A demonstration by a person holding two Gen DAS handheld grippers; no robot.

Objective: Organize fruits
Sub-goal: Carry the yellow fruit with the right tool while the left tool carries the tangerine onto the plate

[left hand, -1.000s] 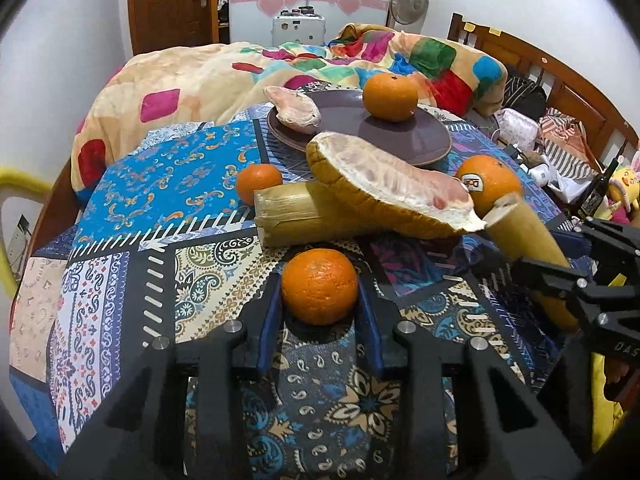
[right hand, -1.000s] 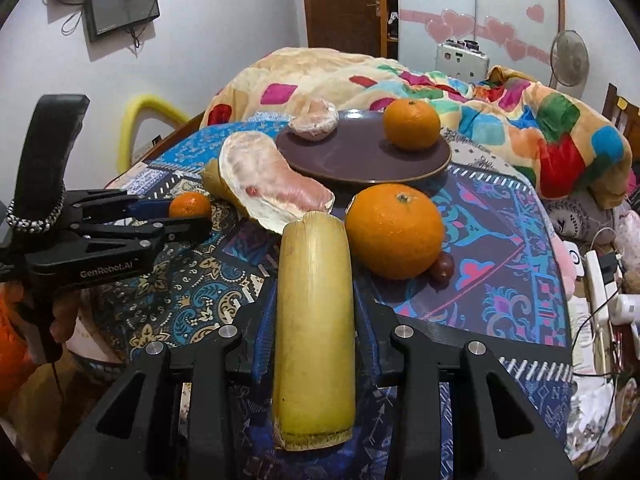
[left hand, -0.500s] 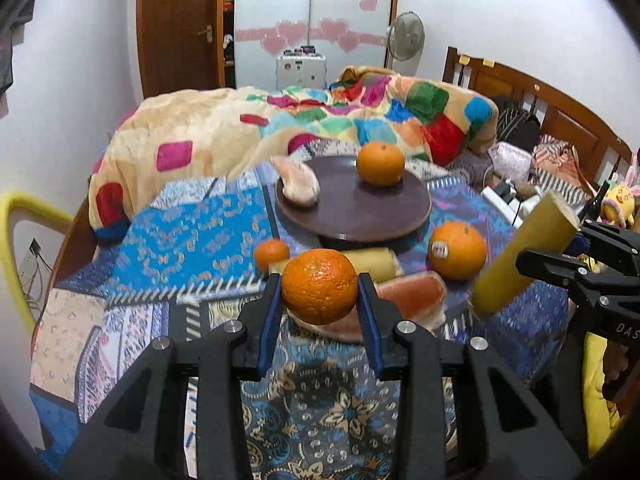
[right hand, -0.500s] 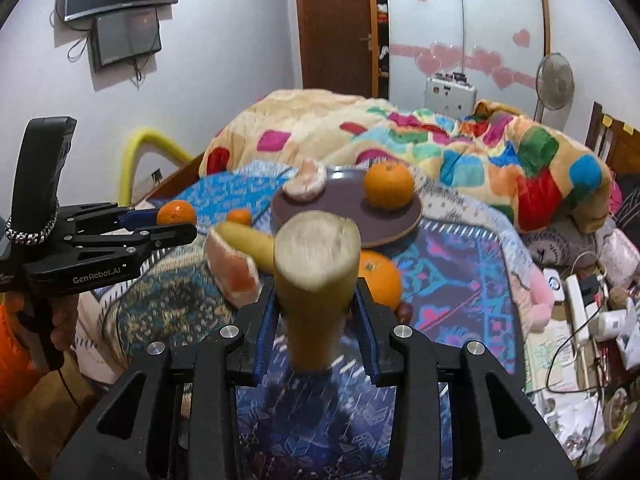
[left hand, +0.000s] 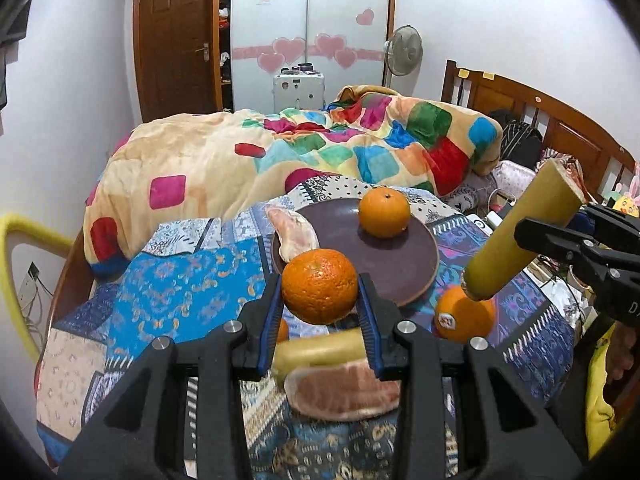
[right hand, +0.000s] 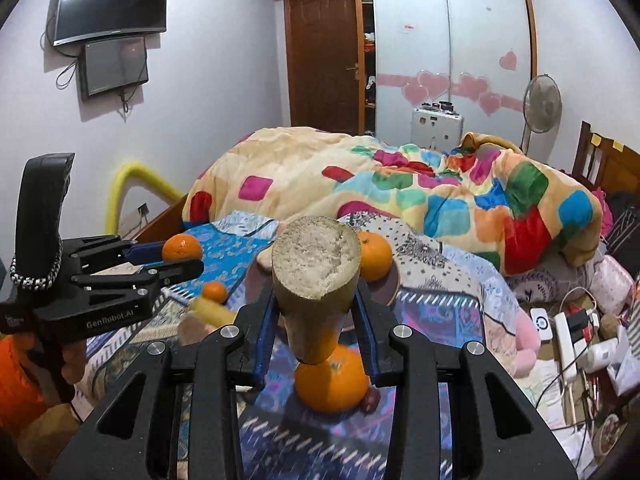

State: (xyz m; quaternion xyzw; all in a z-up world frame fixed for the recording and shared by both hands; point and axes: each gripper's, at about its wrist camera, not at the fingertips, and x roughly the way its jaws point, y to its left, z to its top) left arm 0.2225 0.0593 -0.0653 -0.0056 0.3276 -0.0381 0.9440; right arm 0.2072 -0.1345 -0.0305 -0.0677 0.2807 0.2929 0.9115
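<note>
From the left wrist camera, the left gripper (left hand: 320,312) is holding an orange (left hand: 319,286) between its fingers, clear above the patterned surface (left hand: 172,304). Beyond it a dark plate (left hand: 416,264) is carrying a second orange (left hand: 384,213) and a peeled pomelo segment (left hand: 295,235); a pomelo wedge (left hand: 344,396), a short cane piece (left hand: 320,350) and a stickered orange (left hand: 464,314) are lying below. At right, the right gripper (left hand: 560,240) is clamping a yellow cane stick (left hand: 520,232), tilted upward.

From the right wrist camera, the right gripper (right hand: 316,320) is gripping that cane stick (right hand: 314,280) at mid-length, its cut fibrous end facing the lens, with an orange (right hand: 332,380) lying on the surface underneath. The left gripper (right hand: 160,264) is showing at left, its orange (right hand: 182,248) pinched at the tips.

The orange is probably firm yet rounded (liable to roll out of a shallow pinch), so a hold across its widest part looks soundest. The cane looks stiff and heavier, best taken near its middle.
</note>
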